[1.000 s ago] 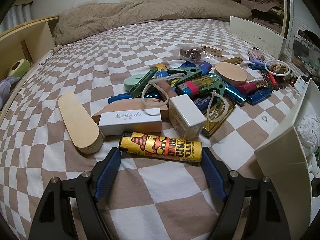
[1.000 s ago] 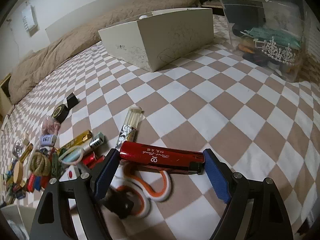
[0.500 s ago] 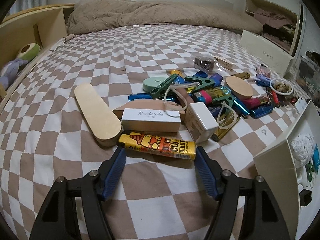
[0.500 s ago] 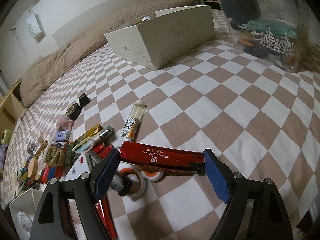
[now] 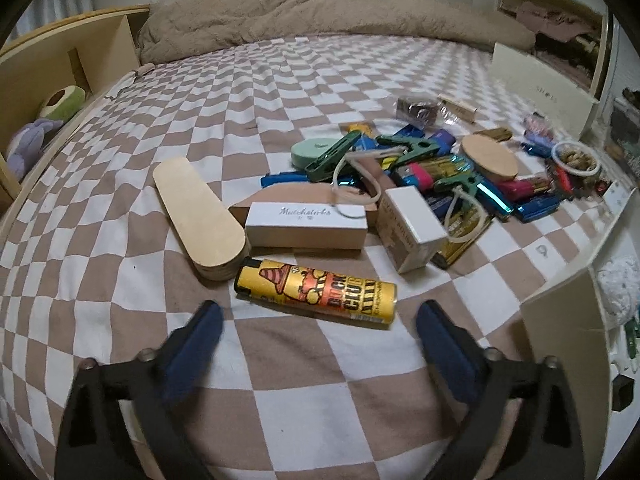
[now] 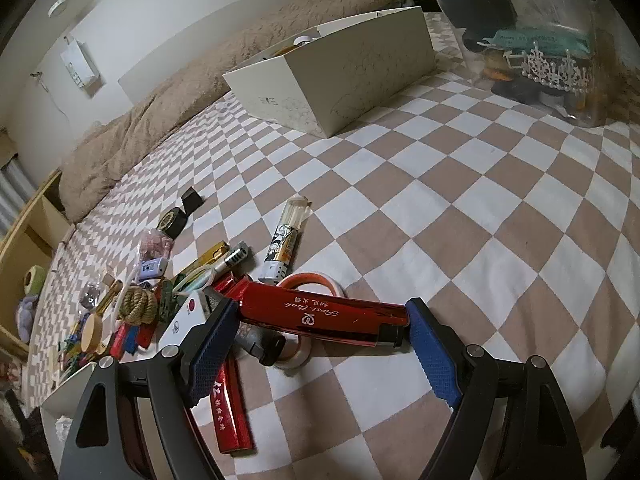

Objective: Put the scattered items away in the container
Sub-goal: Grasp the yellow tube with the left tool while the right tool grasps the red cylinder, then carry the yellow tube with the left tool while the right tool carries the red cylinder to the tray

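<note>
Lighters everywhere on this checkered bed, and two are in play. Right tongs are clamped end to end on a glossy red lighter, lifted above the orange tape ring and the clutter at near left. Left tongs stand wide open, holding nothing, with the yellow lighter lying flat on the bed just beyond the tips.

That yellow one looks light, stiff and slick-sided, so I would take it across the short width at mid-body rather than by its rounded ends. Tight on the far side: the wooden paddle nearly touches its cap and the matchbox sits just behind. Near side is bare quilt, good room to come in low.

Cream box, the likely container, sits close at right; its wall rises above the bed, so any load must clear that edge.
</note>
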A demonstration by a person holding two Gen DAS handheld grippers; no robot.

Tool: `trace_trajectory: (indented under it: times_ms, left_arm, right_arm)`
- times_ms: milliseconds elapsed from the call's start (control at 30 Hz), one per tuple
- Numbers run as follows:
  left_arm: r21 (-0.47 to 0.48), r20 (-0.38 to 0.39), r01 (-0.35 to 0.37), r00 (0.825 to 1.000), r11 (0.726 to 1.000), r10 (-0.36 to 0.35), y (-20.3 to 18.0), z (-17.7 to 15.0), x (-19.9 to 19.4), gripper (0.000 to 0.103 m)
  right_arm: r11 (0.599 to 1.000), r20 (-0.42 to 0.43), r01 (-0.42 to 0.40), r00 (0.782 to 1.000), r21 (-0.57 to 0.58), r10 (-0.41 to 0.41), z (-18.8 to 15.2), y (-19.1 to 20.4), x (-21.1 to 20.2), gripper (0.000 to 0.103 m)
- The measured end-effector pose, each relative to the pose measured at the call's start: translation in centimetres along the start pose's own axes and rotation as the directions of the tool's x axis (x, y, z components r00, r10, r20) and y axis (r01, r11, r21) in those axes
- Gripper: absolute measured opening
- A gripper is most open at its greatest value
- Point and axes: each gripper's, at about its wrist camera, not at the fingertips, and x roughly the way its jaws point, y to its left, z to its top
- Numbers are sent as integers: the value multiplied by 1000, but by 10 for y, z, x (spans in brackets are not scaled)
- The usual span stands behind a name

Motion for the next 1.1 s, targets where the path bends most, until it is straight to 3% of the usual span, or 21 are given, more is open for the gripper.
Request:
trace_trajectory:
  times_ms: [400,533,767,1100]
  left_arm:
    - [28,-33,15,999,1000,-14,2,10,9,99]
    - [23,-24,19,1000,1000,-18,0,10,7,82]
    - [15,-9,6,1000,1000,-6,-4,8,2,82]
    - [-71,48,19,999,997,-16,-7,1,-29,82]
  right_arm:
    - [1000,-7,-17,1000,-7,17,-2,2,0,84]
    - [999,-6,-36,999,-9,36,-3,4,-3,84]
    - [998,-2,-57,998,-24,57,-7,9,-13,84]
    - [996,34,-71,997,-56,73,-10,18,-36,84]
